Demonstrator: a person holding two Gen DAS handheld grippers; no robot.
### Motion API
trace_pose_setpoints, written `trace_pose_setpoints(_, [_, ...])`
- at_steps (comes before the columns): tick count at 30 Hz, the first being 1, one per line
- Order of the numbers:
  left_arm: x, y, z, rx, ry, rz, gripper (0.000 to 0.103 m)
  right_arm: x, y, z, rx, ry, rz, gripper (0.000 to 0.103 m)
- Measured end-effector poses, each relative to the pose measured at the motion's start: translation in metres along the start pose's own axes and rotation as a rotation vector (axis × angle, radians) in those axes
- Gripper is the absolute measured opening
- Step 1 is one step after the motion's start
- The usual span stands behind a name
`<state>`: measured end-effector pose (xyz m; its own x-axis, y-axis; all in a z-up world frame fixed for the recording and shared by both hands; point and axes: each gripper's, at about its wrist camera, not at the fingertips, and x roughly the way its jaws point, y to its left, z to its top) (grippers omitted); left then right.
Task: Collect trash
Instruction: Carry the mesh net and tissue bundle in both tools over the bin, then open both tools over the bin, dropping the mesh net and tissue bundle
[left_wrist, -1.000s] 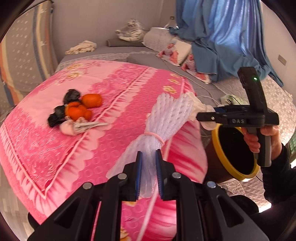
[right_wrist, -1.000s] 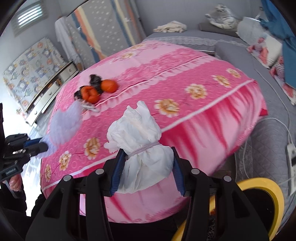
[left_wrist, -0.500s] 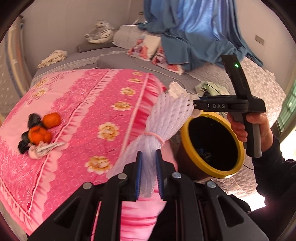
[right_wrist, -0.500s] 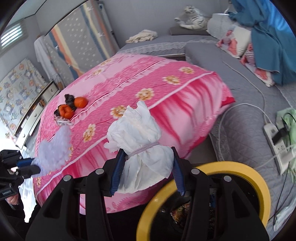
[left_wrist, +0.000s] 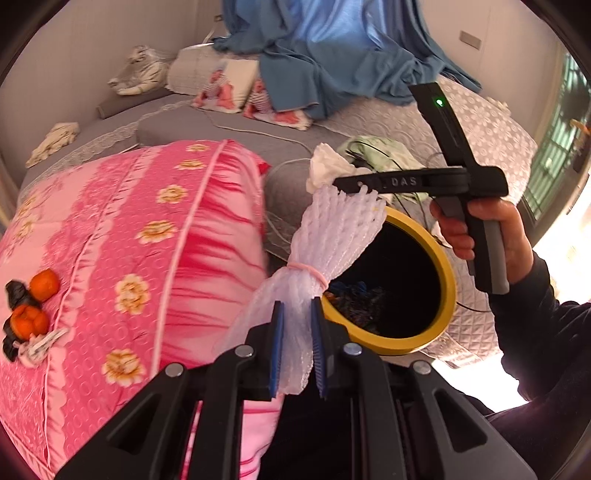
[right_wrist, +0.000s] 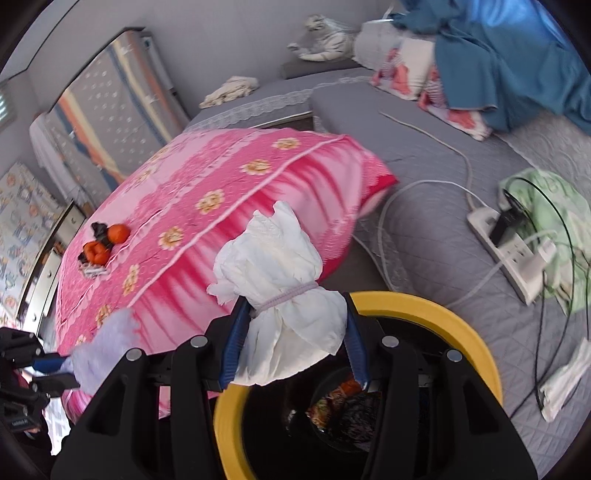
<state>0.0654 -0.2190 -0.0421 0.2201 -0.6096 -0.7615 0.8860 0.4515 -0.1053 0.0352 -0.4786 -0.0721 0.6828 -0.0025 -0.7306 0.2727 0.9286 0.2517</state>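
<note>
My left gripper (left_wrist: 296, 349) is shut on a white foam net bundle (left_wrist: 332, 236) tied with a pink band, held beside the rim of a yellow-rimmed black bin (left_wrist: 445, 273). My right gripper (right_wrist: 293, 345) is shut on a white tissue bundle (right_wrist: 284, 280) tied with a band, held right above the bin (right_wrist: 476, 354), which holds dark trash. The right gripper also shows in the left wrist view (left_wrist: 334, 181), above the bin. More trash, orange peels and black scraps (left_wrist: 27, 314), lies on the pink quilt (left_wrist: 147, 229).
A power strip (right_wrist: 513, 251) with cables and a green cloth (right_wrist: 550, 199) lie on the grey mat to the right of the bin. Blue fabric (left_wrist: 332, 55), pillows and a plush tiger (right_wrist: 328, 37) are at the back. A white scrap (right_wrist: 561, 380) lies right of the bin.
Both grippers swung right, away from the pink quilt, carrying their bundles. The yellow bin has come fully under the right gripper and close to the left one.
</note>
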Motion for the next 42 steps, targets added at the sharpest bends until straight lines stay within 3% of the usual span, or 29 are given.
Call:
trace_pose_setpoints(10, [0.033, -0.033, 0.018, 0.087, 0.041, -0.103, 0.014, -0.017, -0.039, -0.014, 0.076, -0.008, -0.086, 0.046])
trace_pose_setpoints(17, [0.068, -0.058, 0.022, 0.148, 0.128, -0.169, 0.014, -0.019, -0.064, -0.025, 0.137, 0.011, -0.123, 0.046])
trace_pose_setpoints(28, [0.111, -0.074, 0.020, 0.109, 0.195, -0.260, 0.015, -0.014, -0.083, -0.038, 0.186, 0.048, -0.114, 0.050])
trace_pose_setpoints(30, [0.114, -0.073, 0.019, 0.096, 0.199, -0.282, 0.024, -0.013, -0.088, -0.040, 0.204, 0.048, -0.111, 0.056])
trace_pose_setpoints(32, [0.115, -0.071, 0.019, 0.082, 0.194, -0.287, 0.047, -0.014, -0.092, -0.041, 0.217, 0.044, -0.120, 0.058])
trace_pose_setpoints(34, [0.112, -0.068, 0.018, 0.067, 0.183, -0.286, 0.052, -0.015, -0.095, -0.042, 0.231, 0.040, -0.124, 0.061])
trace_pose_setpoints(42, [0.104, -0.051, 0.019, 0.010, 0.167, -0.279, 0.054, -0.018, -0.097, -0.041, 0.245, 0.029, -0.119, 0.061])
